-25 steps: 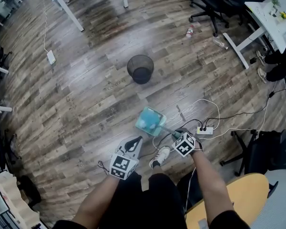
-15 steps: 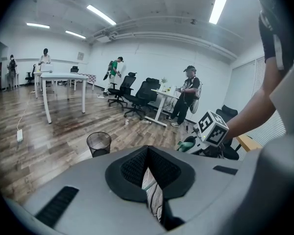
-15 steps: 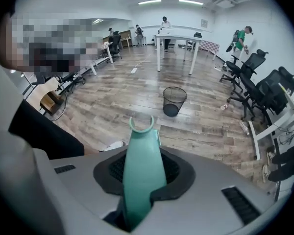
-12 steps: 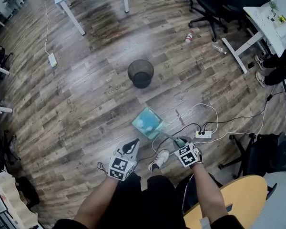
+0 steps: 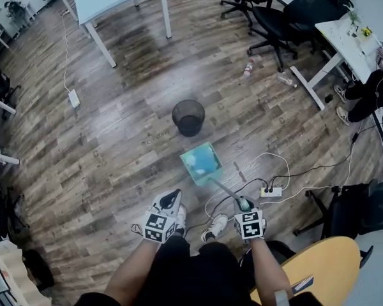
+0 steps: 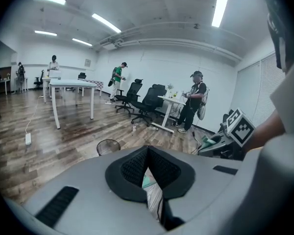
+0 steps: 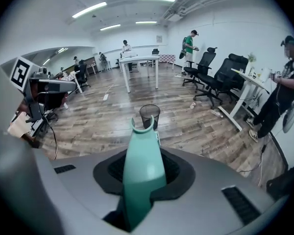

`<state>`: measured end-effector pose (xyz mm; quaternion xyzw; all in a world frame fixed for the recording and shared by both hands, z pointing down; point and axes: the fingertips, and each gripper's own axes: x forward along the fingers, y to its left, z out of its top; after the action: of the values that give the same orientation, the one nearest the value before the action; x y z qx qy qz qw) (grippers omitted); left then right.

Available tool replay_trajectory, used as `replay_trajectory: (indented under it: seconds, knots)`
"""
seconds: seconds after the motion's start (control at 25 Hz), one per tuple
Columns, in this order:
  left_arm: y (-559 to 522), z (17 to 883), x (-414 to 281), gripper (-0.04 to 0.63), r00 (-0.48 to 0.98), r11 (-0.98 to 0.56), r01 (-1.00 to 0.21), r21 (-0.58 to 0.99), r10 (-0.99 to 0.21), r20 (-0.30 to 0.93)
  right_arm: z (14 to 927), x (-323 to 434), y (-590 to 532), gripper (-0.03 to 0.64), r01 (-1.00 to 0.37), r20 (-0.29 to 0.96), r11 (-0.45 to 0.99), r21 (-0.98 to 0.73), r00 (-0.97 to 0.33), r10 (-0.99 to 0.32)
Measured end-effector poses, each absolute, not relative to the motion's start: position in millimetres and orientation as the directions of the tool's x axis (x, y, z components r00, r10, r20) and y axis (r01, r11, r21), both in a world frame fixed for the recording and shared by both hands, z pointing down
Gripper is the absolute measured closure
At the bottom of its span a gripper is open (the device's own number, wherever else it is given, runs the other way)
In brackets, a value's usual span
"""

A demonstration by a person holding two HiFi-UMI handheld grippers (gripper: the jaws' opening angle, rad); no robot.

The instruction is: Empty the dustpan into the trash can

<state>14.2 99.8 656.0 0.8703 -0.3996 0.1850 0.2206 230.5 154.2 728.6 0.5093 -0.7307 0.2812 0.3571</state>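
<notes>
Carrying step: the right gripper (image 5: 244,204) clamps the dustpan (image 5: 201,162) by its handle; the left gripper (image 5: 172,199) is closed, empty. Next, the pan likely needs moving over the far trash can (image 5: 189,116), then tipping.

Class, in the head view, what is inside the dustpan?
The dustpan holds a pale lump, too small to identify. Whatever lies under it is covered.

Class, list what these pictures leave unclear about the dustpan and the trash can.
1. Dustpan contents: head view, too small; only a pale lump shows.
2. Dustpan's tray: right gripper view, hidden behind its own handle.
3. Trash can inside: every view, too small and dark.
</notes>
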Motion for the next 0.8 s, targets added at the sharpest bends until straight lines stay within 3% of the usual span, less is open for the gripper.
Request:
replay_trajectory:
  seconds: [0.8]
  knots:
    - [16.6, 601.6, -46.1, 0.583, 0.647, -0.608, -0.758, 0.235, -0.661, 0.38, 639.7, 234.3, 96.2, 0.517, -0.999, 0.689, 0.028, 0.016, -0.009, -0.724]
